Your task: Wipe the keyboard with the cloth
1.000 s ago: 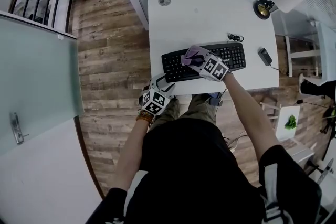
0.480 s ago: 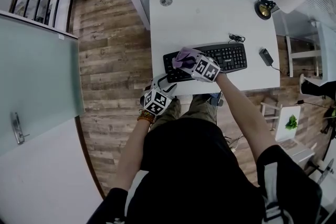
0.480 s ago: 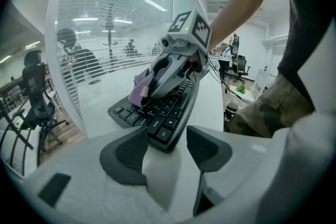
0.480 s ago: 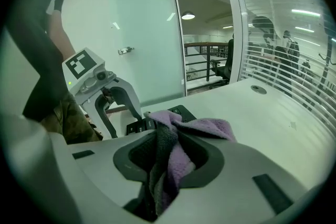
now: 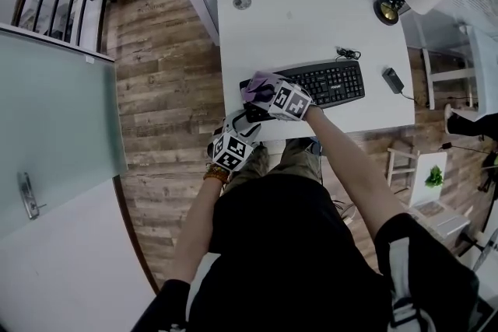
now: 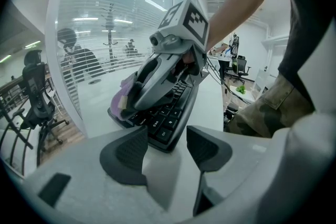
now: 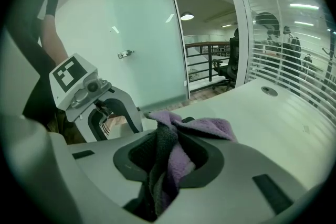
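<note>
The black keyboard (image 5: 323,83) lies across the near half of the white desk (image 5: 311,19). My right gripper (image 5: 263,93) is over the keyboard's left end, shut on a bunched purple cloth (image 5: 255,84) that rests on the keys. In the right gripper view the cloth (image 7: 202,128) fills the gap between the jaws of the right gripper (image 7: 168,157) and spills forward. My left gripper (image 5: 247,119) hovers at the desk's front edge, open with nothing held. In the left gripper view the keyboard's (image 6: 170,113) near corner lies just beyond the left gripper (image 6: 167,147).
A desk lamp (image 5: 387,9) stands at the far right corner, with a cable grommet (image 5: 242,2) at the far left. A small black device (image 5: 392,80) and a cable bundle (image 5: 348,53) lie right of the keyboard. Wooden floor and a glass door (image 5: 54,113) are on the left.
My right gripper has slid the cloth leftward along the keyboard, from its middle-left to its left end. The left gripper has stayed in place.
</note>
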{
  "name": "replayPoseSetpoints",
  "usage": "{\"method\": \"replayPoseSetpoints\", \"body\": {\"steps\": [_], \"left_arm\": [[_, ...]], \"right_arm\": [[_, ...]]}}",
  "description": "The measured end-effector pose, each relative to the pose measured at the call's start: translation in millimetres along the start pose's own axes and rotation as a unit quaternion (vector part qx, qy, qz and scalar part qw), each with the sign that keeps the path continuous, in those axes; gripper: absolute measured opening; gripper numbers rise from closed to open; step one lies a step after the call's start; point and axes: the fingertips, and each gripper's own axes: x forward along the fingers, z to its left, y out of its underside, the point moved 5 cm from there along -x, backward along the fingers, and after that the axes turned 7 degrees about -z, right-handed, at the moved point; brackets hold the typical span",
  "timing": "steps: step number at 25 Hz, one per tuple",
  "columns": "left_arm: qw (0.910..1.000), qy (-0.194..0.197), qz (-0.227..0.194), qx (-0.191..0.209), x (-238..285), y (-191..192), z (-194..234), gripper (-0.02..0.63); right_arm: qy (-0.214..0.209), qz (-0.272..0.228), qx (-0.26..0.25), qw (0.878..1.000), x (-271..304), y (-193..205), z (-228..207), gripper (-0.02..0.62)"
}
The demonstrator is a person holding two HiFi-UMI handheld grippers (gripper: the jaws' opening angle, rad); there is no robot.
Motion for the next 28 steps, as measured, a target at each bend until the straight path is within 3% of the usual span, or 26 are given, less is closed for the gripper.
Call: {"method": "replayPoseSetpoints", "body": {"steps": [6,10,15,19,22,25,28], "left_arm": [[1.0000,-0.003,0.001,-0.005,1,0,1,0.231],[1.0000,-0.005,-0.001,-0.008,0,1,1,0.229],[0.9999,-0.007,-0.006,-0.009,0,0,1,0.217],[0.9999,-0.006,-0.008,-0.008,0,0,2,0.213],[0.9999,-0.006,-0.009,-0.008,-1,2,3,0.209],[0.9999,-0.006,-0.010,-0.006,-1,1,5,0.206],[0.9999,-0.006,-0.009,-0.007,-1,2,5,0.206]], "right_arm": [[0.017,-0.014,0.016,1.000,5,-4,1,0.097],[0.053,-0.105,0.098,0.988,-16,-9,-11,0.097],[0.147,-0.208,0.148,0.956,-104,3,-32,0.097],[0.237,-0.246,0.173,0.924,-192,31,-53,0.095],[0.320,-0.255,0.190,0.893,-258,60,-68,0.095],[0.398,-0.233,0.202,0.864,-310,91,-83,0.095],[0.441,-0.197,0.212,0.849,-338,121,-92,0.097]]}}
